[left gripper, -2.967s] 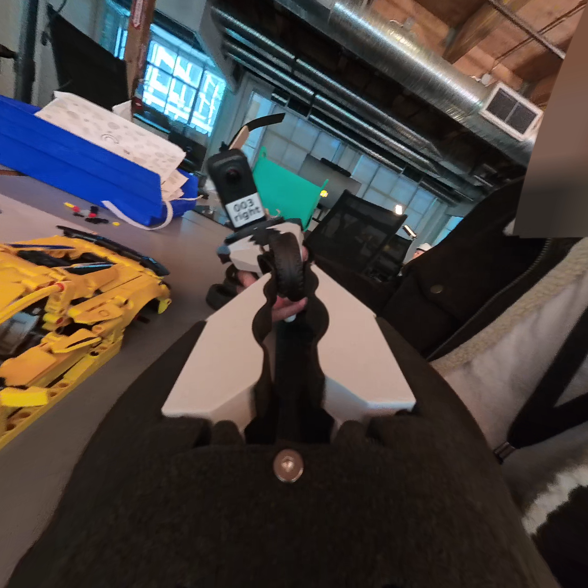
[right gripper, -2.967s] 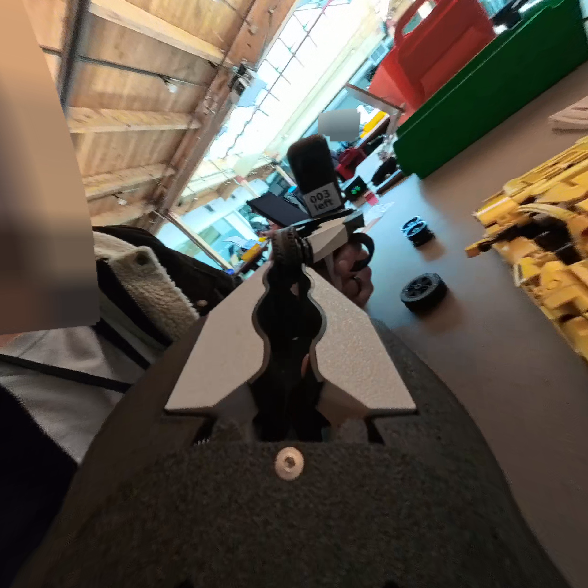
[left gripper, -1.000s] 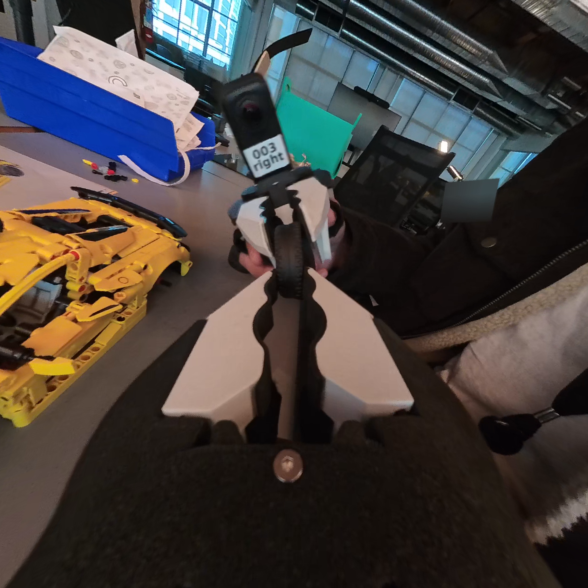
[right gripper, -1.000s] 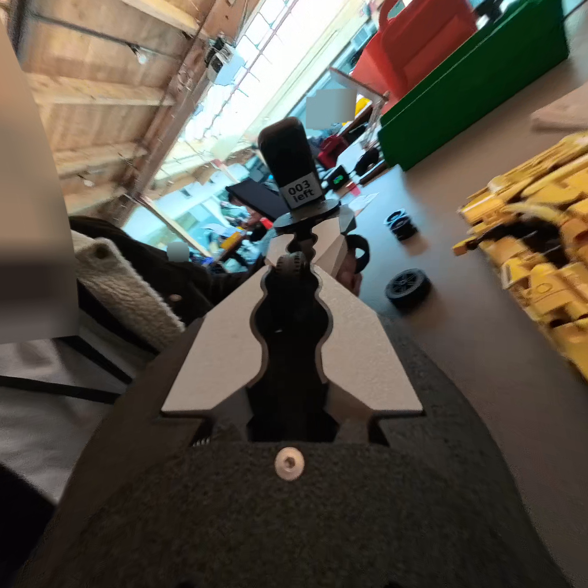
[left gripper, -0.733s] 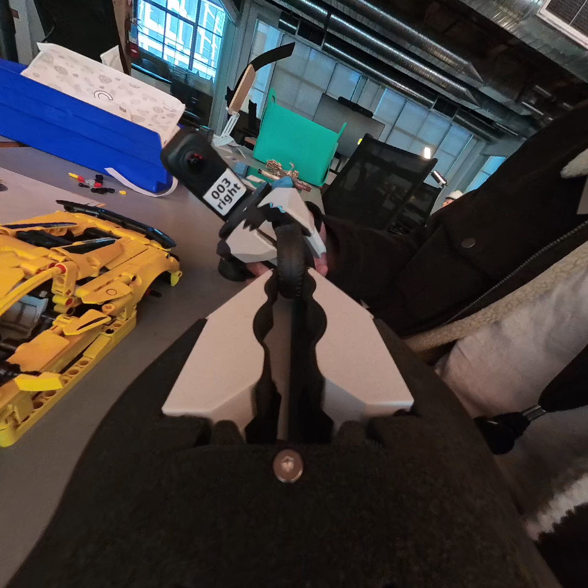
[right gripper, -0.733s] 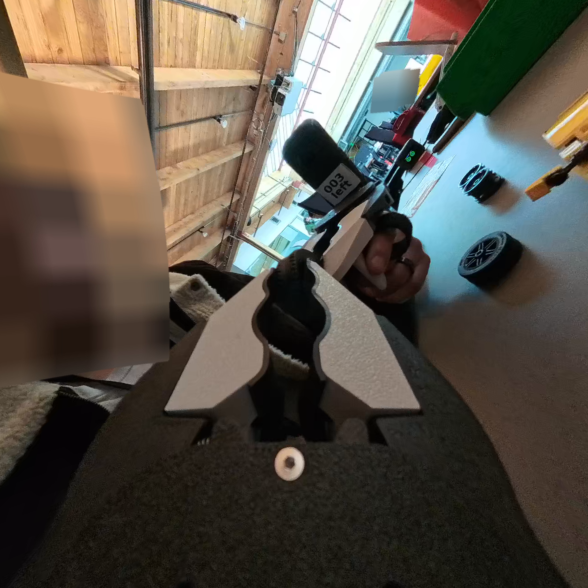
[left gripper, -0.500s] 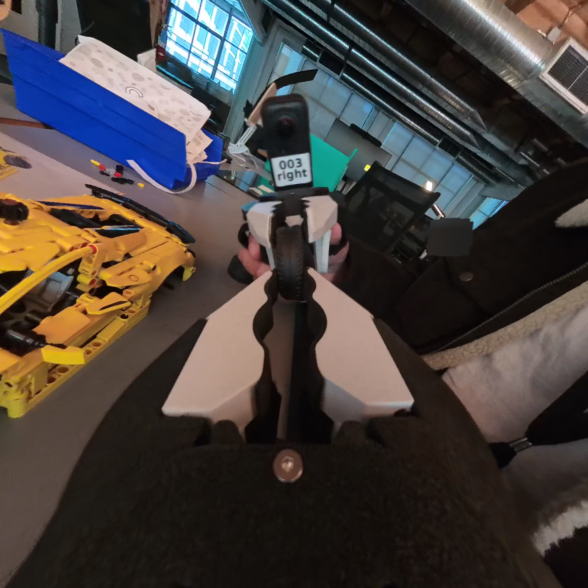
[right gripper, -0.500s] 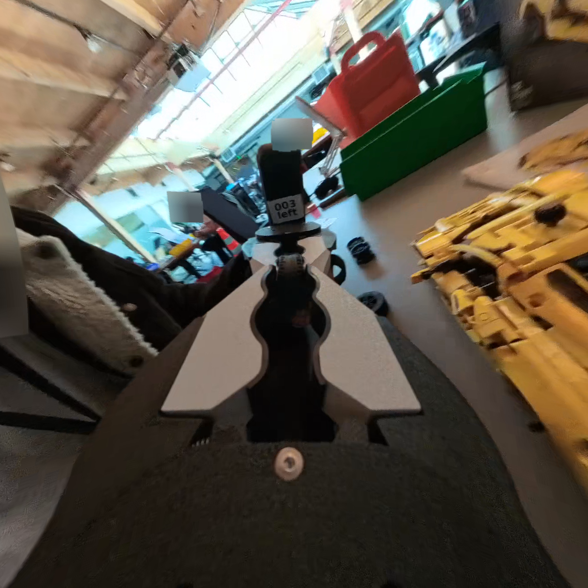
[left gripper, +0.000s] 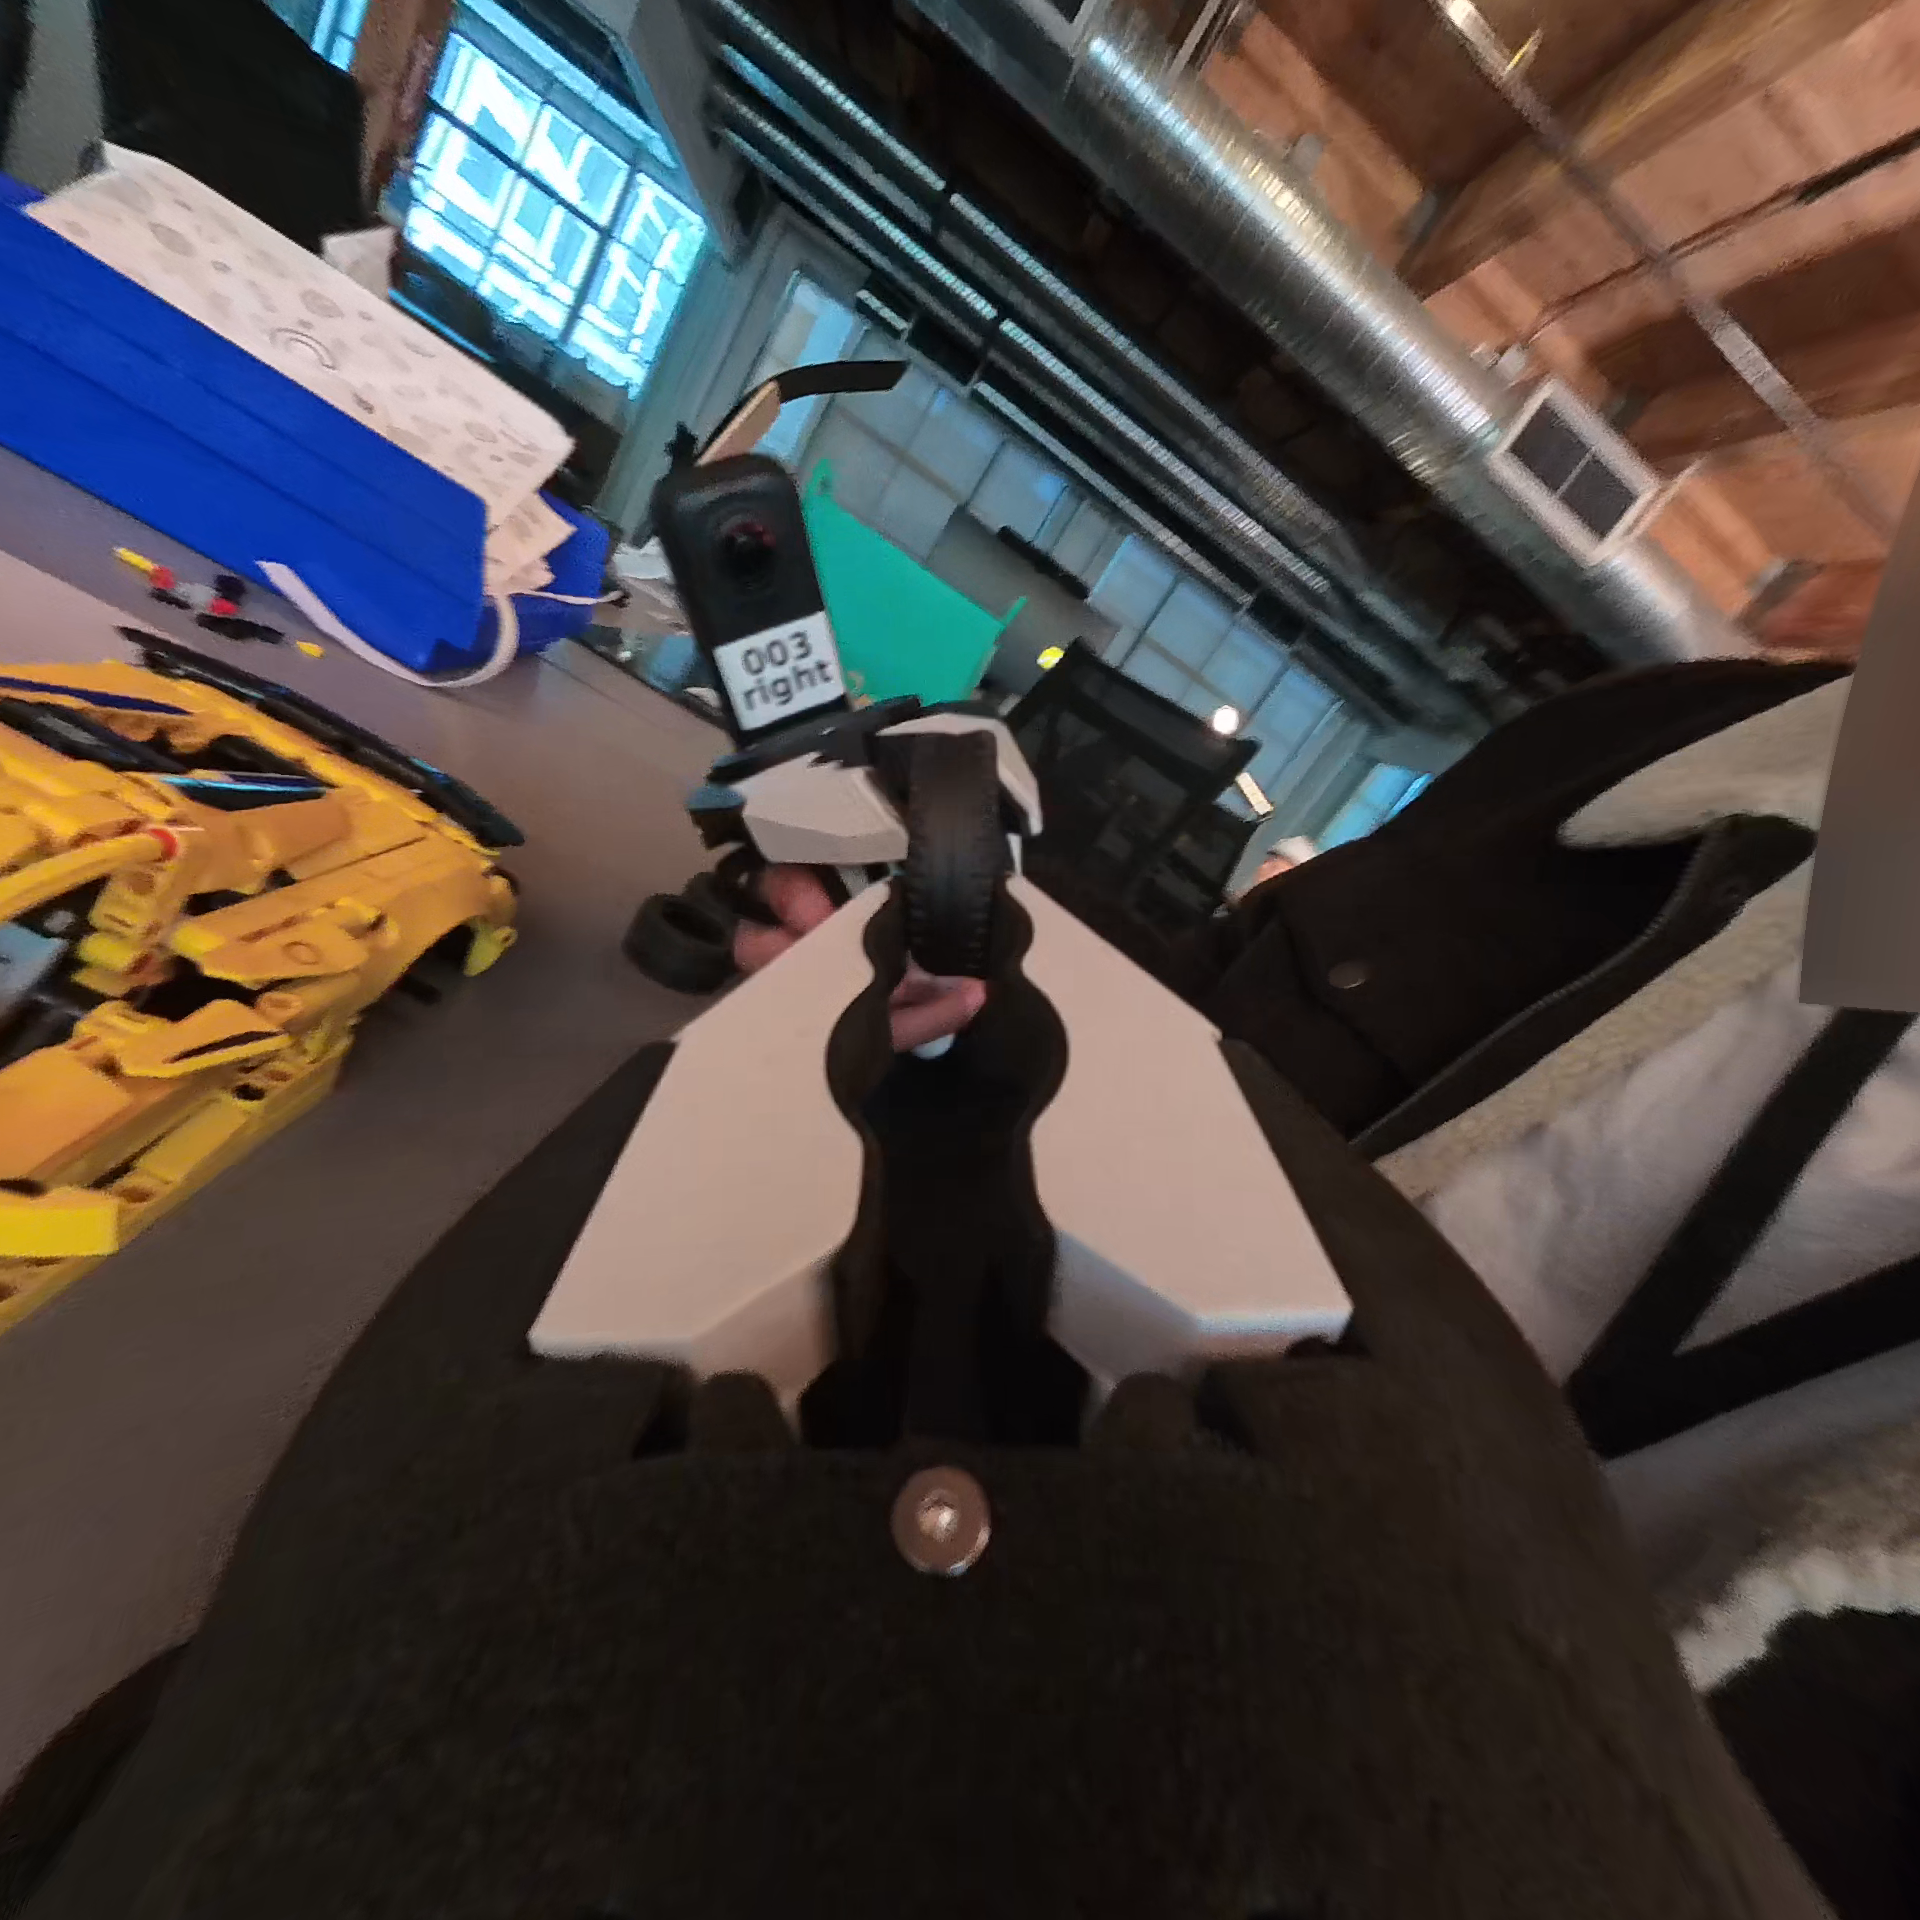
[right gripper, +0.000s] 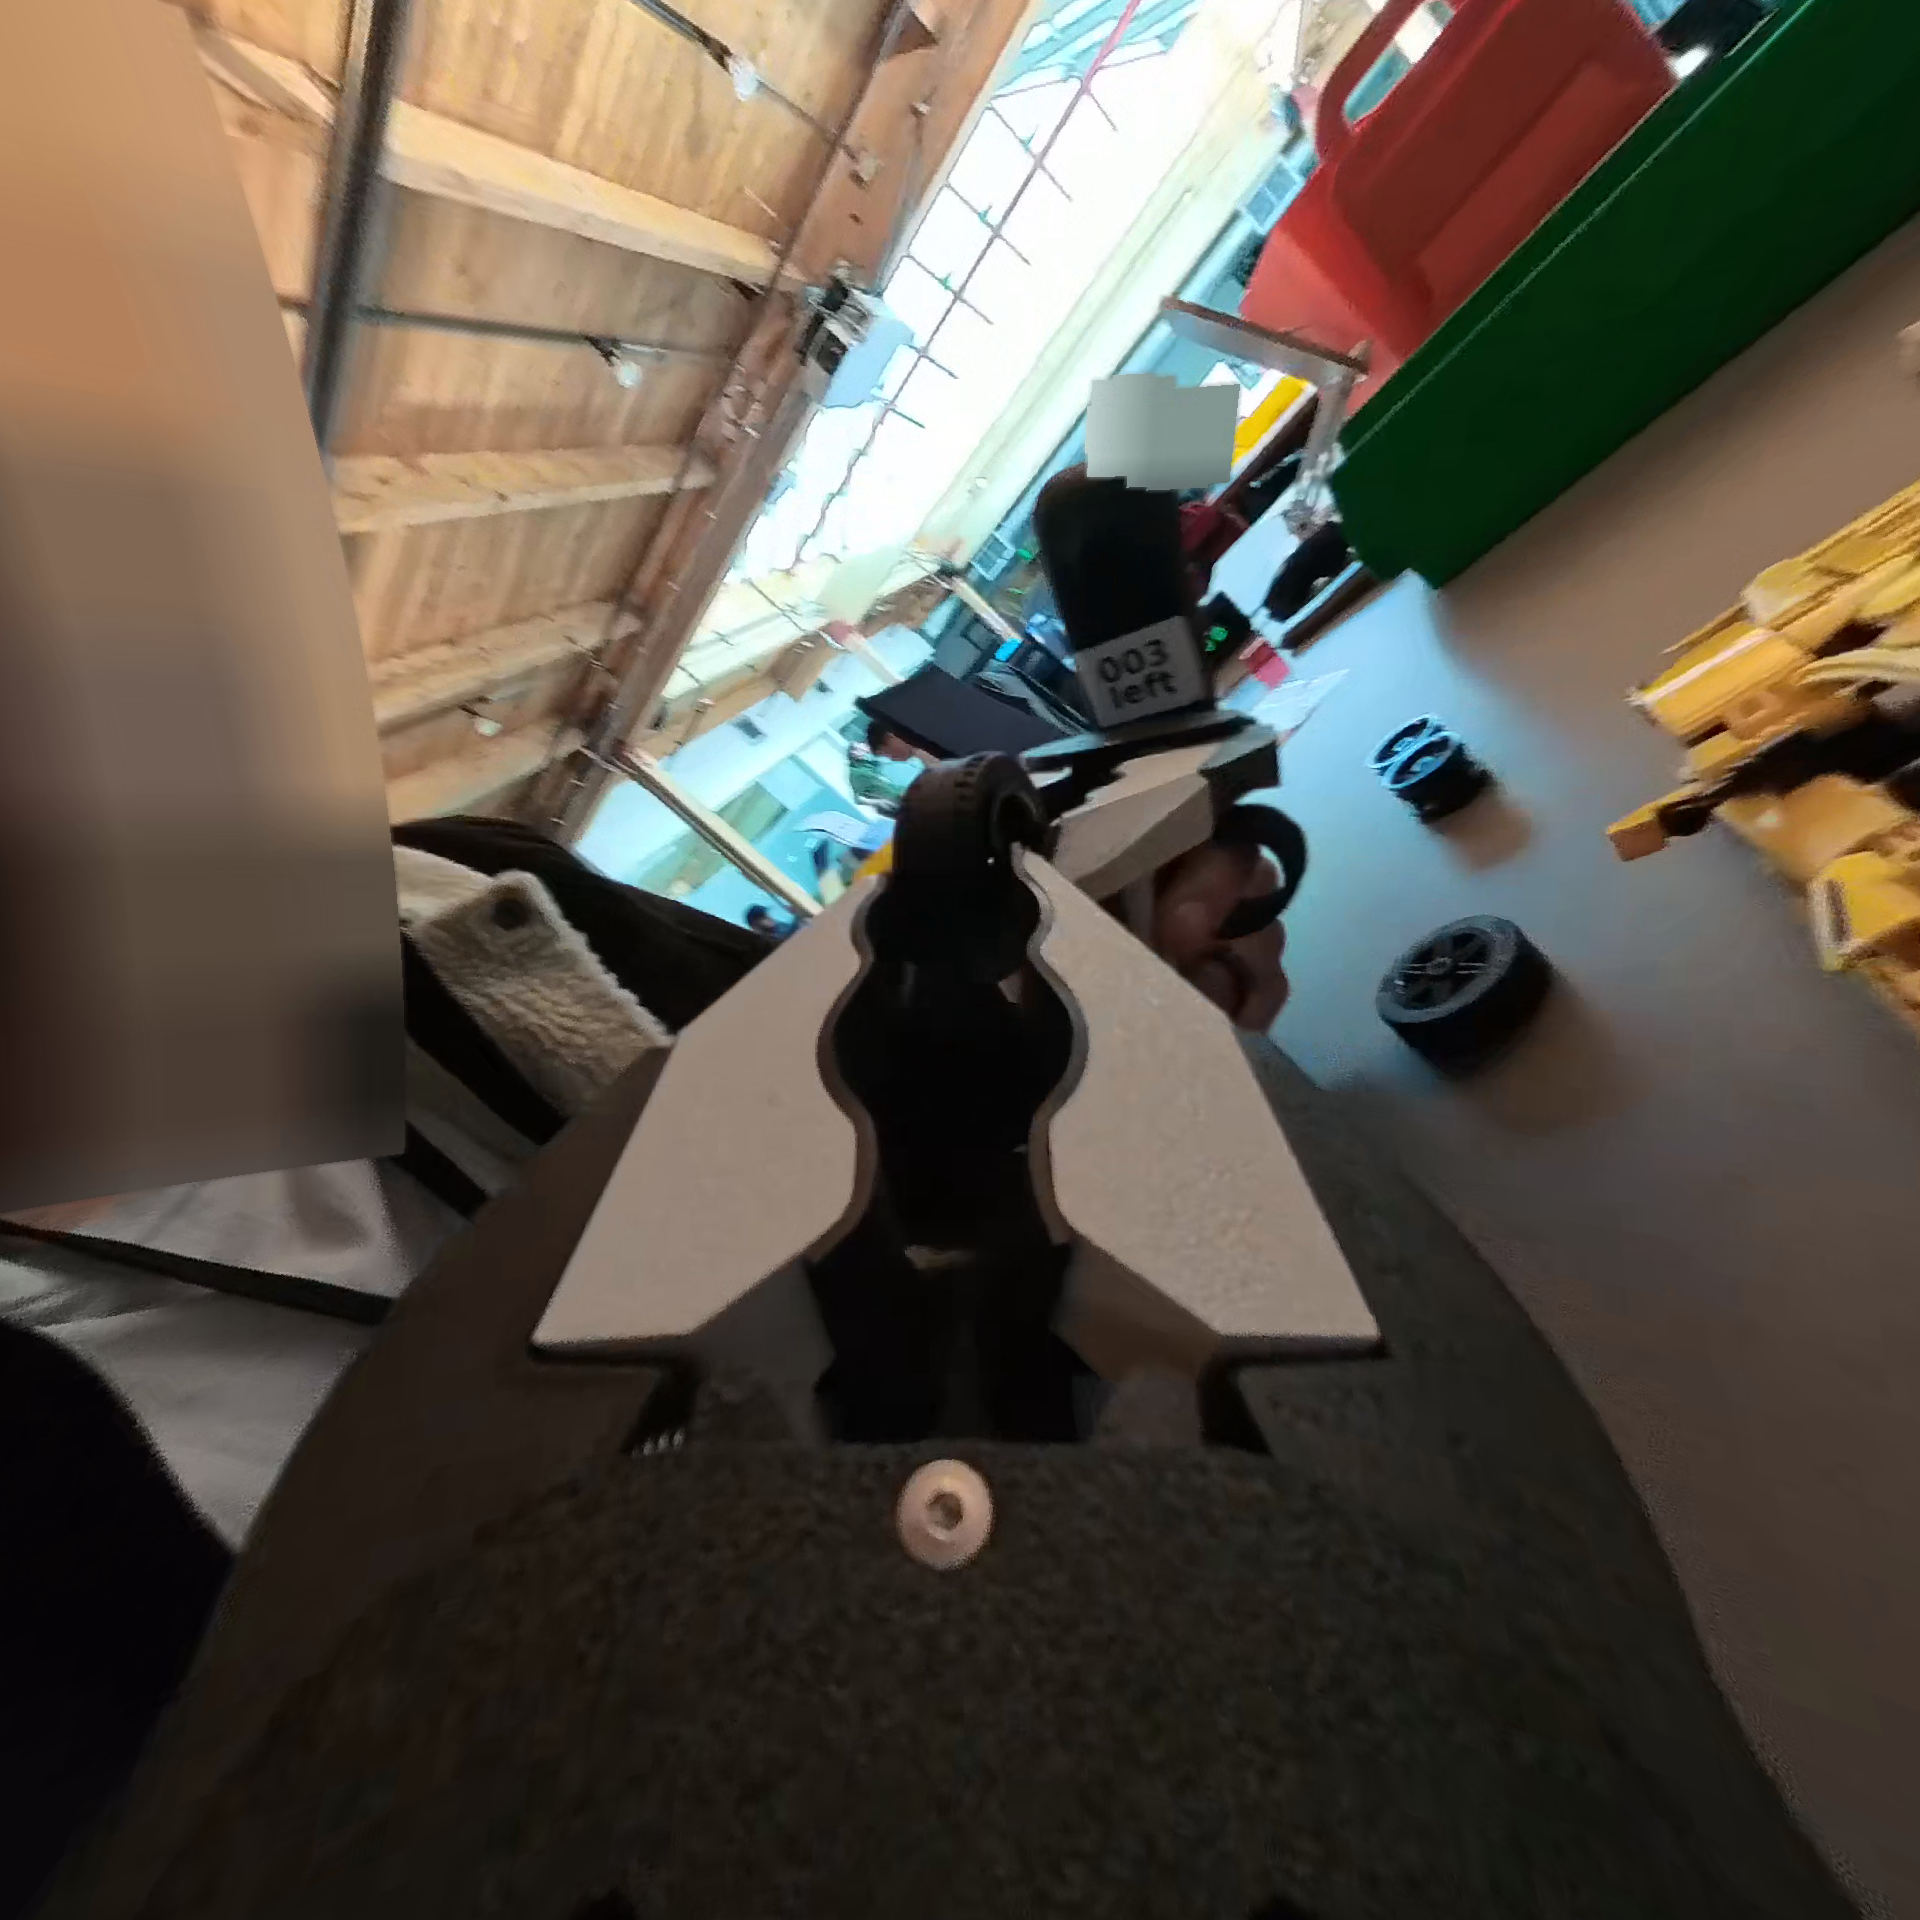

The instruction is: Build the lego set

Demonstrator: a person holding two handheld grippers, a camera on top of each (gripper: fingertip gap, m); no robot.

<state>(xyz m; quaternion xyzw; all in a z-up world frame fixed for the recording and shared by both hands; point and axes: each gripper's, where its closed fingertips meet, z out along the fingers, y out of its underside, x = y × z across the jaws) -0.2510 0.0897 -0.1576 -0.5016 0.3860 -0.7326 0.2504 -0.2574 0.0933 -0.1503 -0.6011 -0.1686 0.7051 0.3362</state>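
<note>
Table [right gripper: 1558, 1195] open btwn yellow car [right gripper: 1808, 727] & loose wheels [right gripper: 1463, 989].

Bright window glare, motion blur, fisheye edges

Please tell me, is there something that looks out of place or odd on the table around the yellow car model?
The yellow brick-built car has no wheel in its open arch. Two finished black wheels lie loose on the grey table, and a bare black rubber tyre is pinched between the left gripper and the right gripper.

Opposed wrist cameras, close up, sharing one tyre [left gripper: 951, 862].
</note>
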